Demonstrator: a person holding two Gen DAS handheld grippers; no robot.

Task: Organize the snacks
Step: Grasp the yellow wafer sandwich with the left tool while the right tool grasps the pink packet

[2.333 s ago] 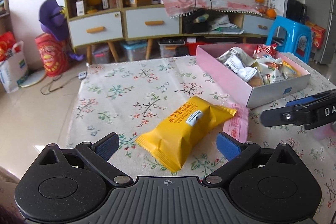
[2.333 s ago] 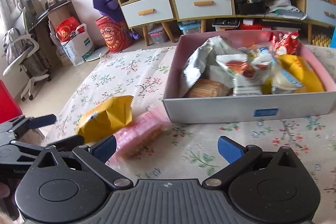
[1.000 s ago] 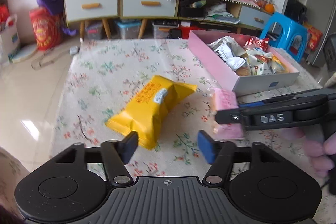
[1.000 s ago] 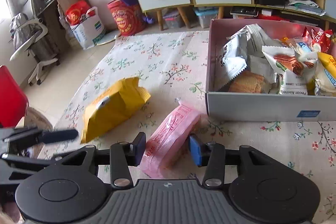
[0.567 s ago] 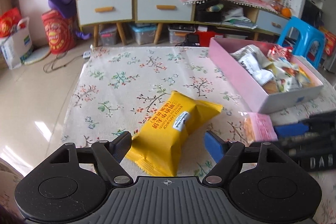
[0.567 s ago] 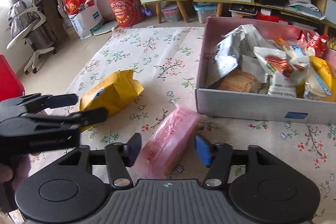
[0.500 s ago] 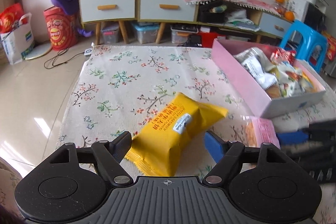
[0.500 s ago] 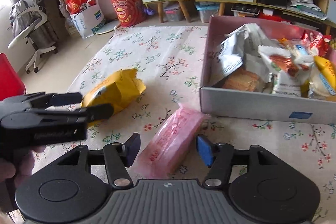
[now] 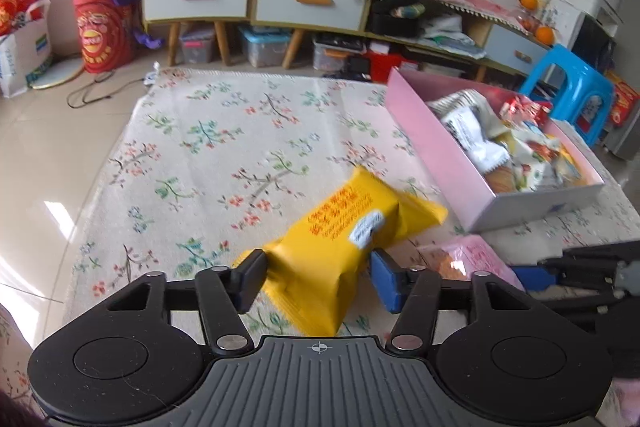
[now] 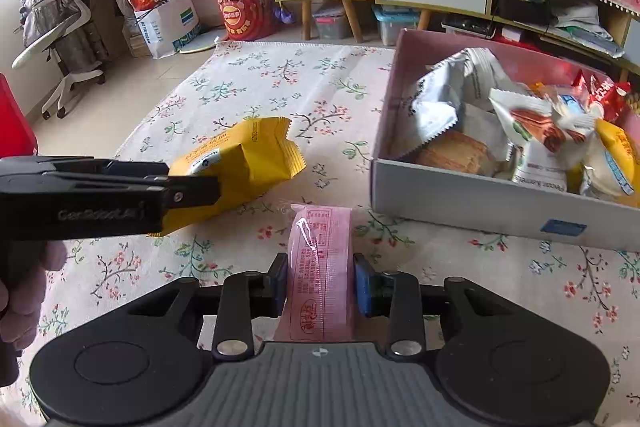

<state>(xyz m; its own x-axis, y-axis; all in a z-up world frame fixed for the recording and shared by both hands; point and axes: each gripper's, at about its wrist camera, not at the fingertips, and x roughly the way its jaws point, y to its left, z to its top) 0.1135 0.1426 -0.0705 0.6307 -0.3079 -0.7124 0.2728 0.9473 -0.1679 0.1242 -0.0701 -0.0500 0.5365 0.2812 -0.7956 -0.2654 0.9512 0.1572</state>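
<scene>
Left tool (image 9: 316, 281) has just closed onto the yellow packet (image 9: 344, 251), right tool (image 10: 320, 287) onto the pink packet (image 10: 320, 267), both near the snack box (image 10: 472, 203) on the floral surface (image 9: 208, 163).

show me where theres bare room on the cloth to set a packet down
Free: the floral tablecloth beyond and left of the yellow packet, out to its far edge. Crowded: the near side, where the left gripper grips that packet beside the pink packet in the right gripper, and the heaped pink box.
</scene>
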